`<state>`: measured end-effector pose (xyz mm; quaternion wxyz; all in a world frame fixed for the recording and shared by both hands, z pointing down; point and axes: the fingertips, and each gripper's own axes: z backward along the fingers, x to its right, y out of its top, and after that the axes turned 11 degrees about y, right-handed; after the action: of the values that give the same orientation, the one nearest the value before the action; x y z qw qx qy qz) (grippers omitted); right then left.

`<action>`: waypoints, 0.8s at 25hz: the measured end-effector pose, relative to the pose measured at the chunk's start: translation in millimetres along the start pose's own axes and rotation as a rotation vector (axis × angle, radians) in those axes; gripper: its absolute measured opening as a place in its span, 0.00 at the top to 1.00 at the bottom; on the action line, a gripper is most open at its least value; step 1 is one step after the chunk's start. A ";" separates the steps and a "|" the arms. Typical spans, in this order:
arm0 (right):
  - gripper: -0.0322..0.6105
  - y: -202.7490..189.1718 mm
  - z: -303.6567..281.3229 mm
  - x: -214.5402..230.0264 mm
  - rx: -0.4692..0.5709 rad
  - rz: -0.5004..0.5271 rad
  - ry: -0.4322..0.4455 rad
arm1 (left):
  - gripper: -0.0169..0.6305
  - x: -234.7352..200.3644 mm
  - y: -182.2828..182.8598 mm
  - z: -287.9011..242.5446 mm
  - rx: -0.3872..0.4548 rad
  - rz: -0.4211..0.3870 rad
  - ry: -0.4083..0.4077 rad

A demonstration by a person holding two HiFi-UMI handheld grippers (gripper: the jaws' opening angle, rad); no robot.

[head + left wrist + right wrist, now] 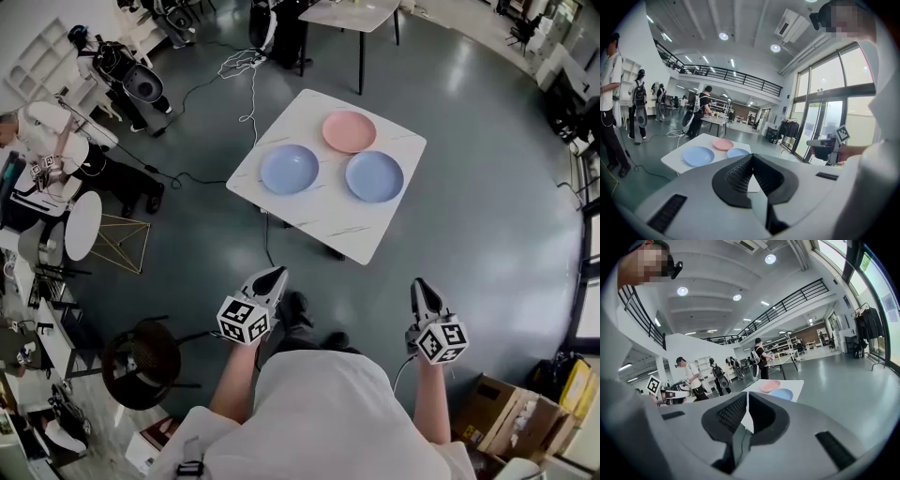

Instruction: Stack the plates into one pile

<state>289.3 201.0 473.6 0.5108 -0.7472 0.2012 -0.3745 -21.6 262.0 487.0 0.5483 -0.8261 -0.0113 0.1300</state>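
Three plates lie apart on a white square table: a pink plate at the far side, a blue plate on the left and a second blue plate on the right. My left gripper and right gripper are held near my body, well short of the table, both shut and empty. The left gripper view shows its shut jaws pointing at the left blue plate, the pink plate and the other blue one. Past its shut jaws, the right gripper view shows the pink plate and a blue plate.
Grey floor lies between me and the table. A cable runs across the floor behind it. A black stool and a small white round table stand at my left, a cardboard box at my right. People stand at the far left.
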 end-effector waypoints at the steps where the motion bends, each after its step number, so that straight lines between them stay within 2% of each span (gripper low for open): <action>1: 0.90 1.7 -6.4 0.7 -0.001 -0.001 -0.006 | 0.95 -5.1 4.1 -6.1 -0.002 -0.006 -0.007; 14: 0.90 29.4 -111.7 -2.7 -0.009 -0.004 -0.057 | 0.95 -90.5 53.3 -75.3 -0.020 -0.037 -0.076; 20: 0.90 37.5 -154.5 -7.9 -0.012 -0.001 -0.084 | 0.95 -125.6 63.4 -96.8 -0.036 -0.043 -0.112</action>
<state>169.1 96.9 467.1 0.5143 -0.7653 0.1815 -0.3419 -128.7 129.1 490.1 0.5347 -0.8267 -0.0619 0.1638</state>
